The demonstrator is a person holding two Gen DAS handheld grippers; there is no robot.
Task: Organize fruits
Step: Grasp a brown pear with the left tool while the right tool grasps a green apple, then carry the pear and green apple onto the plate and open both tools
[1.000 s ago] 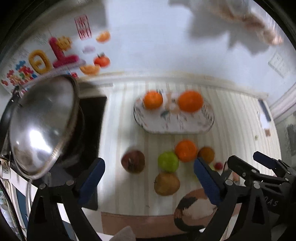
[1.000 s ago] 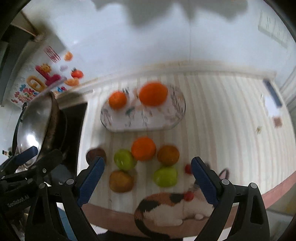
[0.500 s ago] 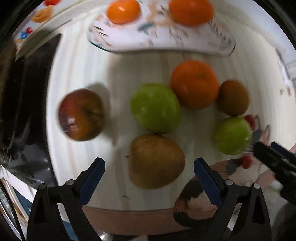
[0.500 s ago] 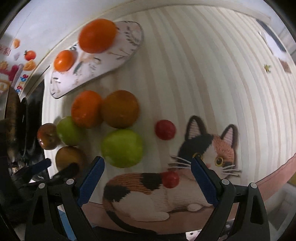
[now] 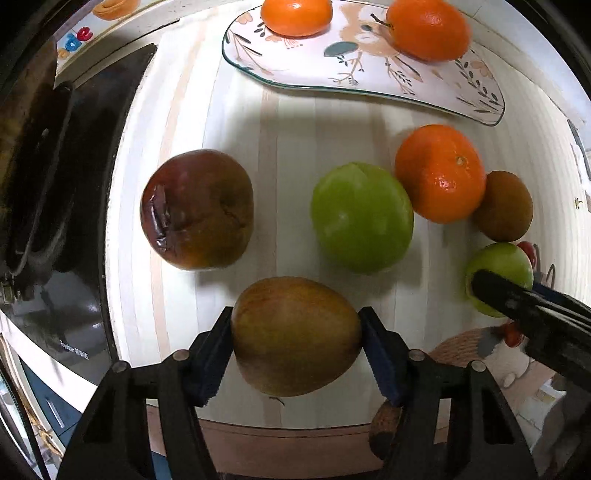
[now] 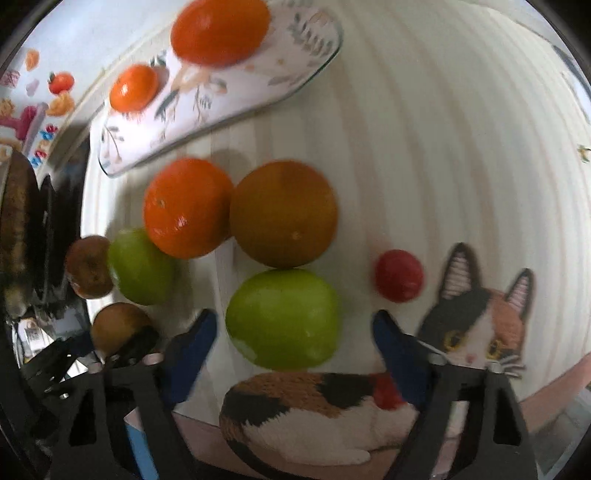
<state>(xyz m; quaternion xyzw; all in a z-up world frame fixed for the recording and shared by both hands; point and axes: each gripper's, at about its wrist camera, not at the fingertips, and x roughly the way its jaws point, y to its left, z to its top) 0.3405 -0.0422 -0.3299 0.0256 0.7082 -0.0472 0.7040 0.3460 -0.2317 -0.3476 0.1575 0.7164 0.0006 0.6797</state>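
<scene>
My left gripper (image 5: 295, 349) is shut on a brown-yellow fruit (image 5: 295, 334) that rests on the striped cloth. Beyond it lie a dark red apple (image 5: 197, 208), a green apple (image 5: 362, 216), an orange (image 5: 439, 173) and a brown fruit (image 5: 504, 210). My right gripper (image 6: 293, 334) is open, its blue pads either side of a second green apple (image 6: 282, 319) without touching it. A patterned oval plate (image 5: 369, 79) at the back holds two oranges (image 5: 295, 14). The right gripper also shows in the left wrist view (image 5: 517, 299) against that green apple (image 5: 498, 264).
A black stove top (image 5: 55, 184) borders the cloth on the left. A cat-pattern mat (image 6: 332, 402) lies at the near edge, with a small red tomato (image 6: 399, 275) beside it and another (image 6: 386, 391) on it. The table edge (image 5: 288, 439) is just below my left gripper.
Both grippers dropped from a high view down to the fruit. The left gripper closed on the brown-yellow fruit. The right gripper moved in around the green apple, narrowing.
</scene>
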